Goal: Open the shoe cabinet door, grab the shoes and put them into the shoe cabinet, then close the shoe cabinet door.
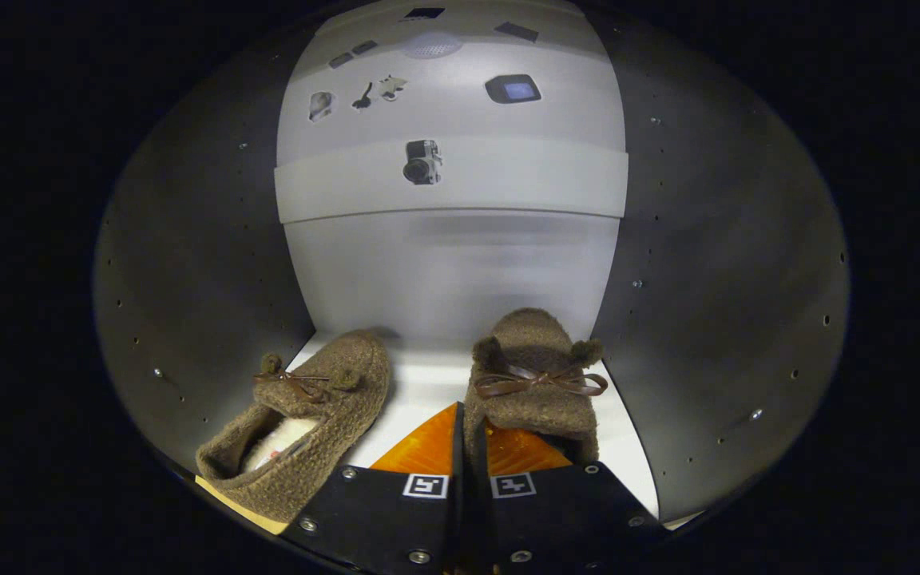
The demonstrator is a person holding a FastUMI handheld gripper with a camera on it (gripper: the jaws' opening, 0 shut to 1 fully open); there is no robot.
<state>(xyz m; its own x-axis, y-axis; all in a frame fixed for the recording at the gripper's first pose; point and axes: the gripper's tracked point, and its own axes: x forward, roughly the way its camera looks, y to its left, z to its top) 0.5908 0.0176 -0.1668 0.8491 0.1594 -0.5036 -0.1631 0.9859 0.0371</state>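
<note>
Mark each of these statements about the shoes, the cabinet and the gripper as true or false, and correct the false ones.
1. Both brown shoes sit inside the cabinet. True.
2. The gripper holds the left shoe. False: its orange fingers are pinched on the heel edge of the right shoe; the left shoe lies free beside them.
3. The shoes' toes point toward the back wall. True.
4. The right shoe has no bow. False: a brown bow crosses its top.
5. The left shoe has a pale lining. True.
6. The shoes are stacked. False: they lie side by side, apart.
</note>
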